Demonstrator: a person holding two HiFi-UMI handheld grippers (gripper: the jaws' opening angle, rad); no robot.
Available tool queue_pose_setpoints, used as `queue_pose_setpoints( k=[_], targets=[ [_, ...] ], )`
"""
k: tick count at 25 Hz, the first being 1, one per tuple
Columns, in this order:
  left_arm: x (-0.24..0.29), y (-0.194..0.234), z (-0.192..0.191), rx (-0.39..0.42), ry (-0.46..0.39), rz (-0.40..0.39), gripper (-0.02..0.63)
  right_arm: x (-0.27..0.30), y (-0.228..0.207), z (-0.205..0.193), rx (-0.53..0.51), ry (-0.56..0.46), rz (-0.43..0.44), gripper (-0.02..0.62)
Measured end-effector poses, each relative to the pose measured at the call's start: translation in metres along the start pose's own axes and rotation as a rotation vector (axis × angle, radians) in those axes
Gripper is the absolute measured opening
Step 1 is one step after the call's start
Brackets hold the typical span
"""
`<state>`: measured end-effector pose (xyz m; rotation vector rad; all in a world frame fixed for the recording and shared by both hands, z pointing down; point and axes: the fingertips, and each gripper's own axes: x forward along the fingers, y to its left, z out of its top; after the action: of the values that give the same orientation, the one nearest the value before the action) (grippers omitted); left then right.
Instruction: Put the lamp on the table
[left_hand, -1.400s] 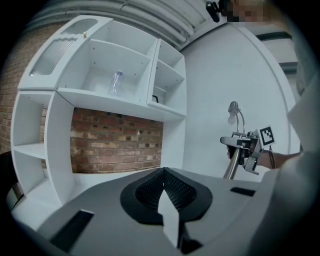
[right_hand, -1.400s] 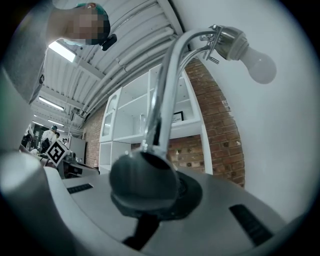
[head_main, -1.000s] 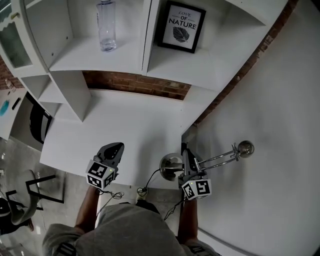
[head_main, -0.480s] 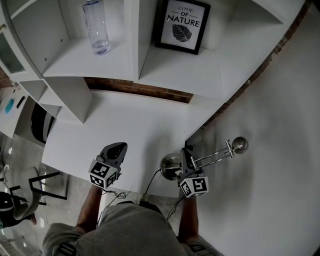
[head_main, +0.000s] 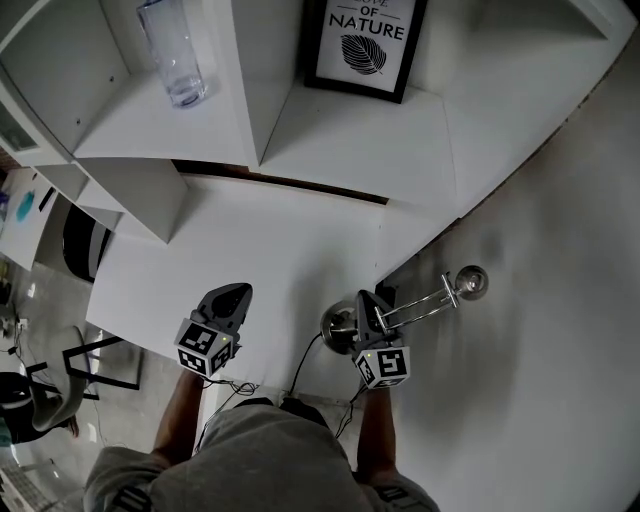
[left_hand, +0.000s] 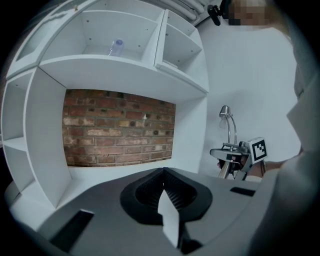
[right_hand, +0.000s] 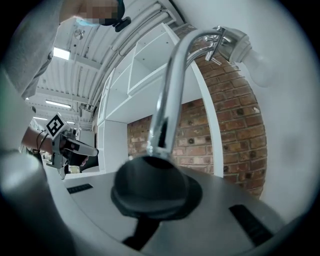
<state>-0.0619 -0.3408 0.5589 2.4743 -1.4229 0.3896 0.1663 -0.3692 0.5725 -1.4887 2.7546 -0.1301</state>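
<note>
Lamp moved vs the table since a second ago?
Yes. In the head view the lamp, clamped in the right hand-held gripper, has shifted left against the right corner of the table, further over it.

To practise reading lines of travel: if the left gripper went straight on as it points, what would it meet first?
Probably the brick wall behind the white table, or the table itself just short of it; depth is unclear. Nothing else stands between.

chrome lamp (head_main: 418, 305) in right gripper (head_main: 367, 301) at white table's (head_main: 262, 248) near corner

Soft even light, bit dim; fisheye warp, dark edges, fg blurry
</note>
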Motion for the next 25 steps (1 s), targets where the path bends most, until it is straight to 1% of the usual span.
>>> queue_pose_setpoints(
  k=[5, 8, 13, 18, 25],
  targets=[
    [0.007, 0.006, -0.005, 0.003, 0.02, 0.013, 0.005, 0.009, -0.004, -0.019, 0.011, 0.031, -0.002, 0.02],
    [0.011, 0.008, -0.007, 0.005, 0.023, 0.013, 0.005, 0.011, -0.007, -0.025, 0.035, 0.033, -0.006, 0.02],
    [0.02, 0.004, -0.005, 0.015, 0.028, -0.011, 0.005, 0.014, -0.012, -0.035, 0.071, 0.037, -0.014, 0.02],
    [0.024, 0.007, -0.006, 0.02, 0.016, -0.009, 0.005, 0.02, -0.009, -0.038, 0.057, 0.045, -0.003, 0.02],
    [0.02, 0.012, -0.009, 0.015, 0.02, 0.0, 0.005, 0.023, -0.003, -0.04, 0.038, 0.053, -0.012, 0.02]
  ],
)
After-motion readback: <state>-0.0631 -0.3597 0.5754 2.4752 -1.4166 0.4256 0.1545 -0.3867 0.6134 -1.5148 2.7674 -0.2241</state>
